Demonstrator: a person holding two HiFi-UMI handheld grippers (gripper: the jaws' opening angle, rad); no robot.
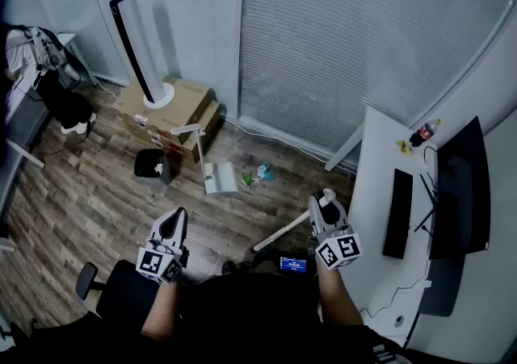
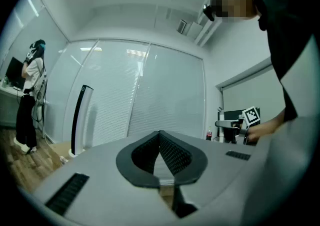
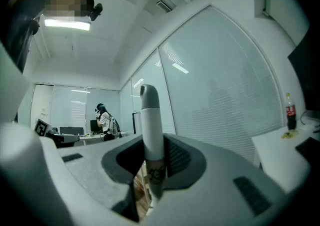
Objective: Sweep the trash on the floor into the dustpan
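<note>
Standing on the wood floor (image 1: 97, 201), the person holds both grippers level at chest height. The left gripper (image 1: 174, 221) is closed on nothing, its jaws meeting with only the blinds behind them in the left gripper view (image 2: 160, 137). The right gripper (image 1: 325, 199) is clamped on the broom handle (image 1: 283, 235), which stands upright between its jaws in the right gripper view (image 3: 150, 120).

From the grippers, the dustpan (image 1: 220, 179) sits on the floor at 12 o'clock, and the trash (image 1: 258, 173) lies just beside it at its 3 o'clock. A bare strip of floor runs between the grippers and both.

That strip is hemmed in. The blinds (image 1: 347, 39) close it off at 12 o'clock. The boxes (image 1: 174, 110), with a tower fan (image 1: 136, 48) on them, and a black bin (image 1: 150, 165) crowd 10 to 11 o'clock. The desk (image 1: 376, 193) edge runs along 3 o'clock, with one leg angling onto the floor. A chair (image 1: 105, 290) stands at 8 o'clock.

The handle's lower end slips behind the person's body, so the broom head is out of sight. The trash is too small to identify beyond green and teal bits, and whether it touches the dustpan cannot be told. The far floor at 9 o'clock is cut off by the frame, where another person (image 1: 40, 72) stands.
</note>
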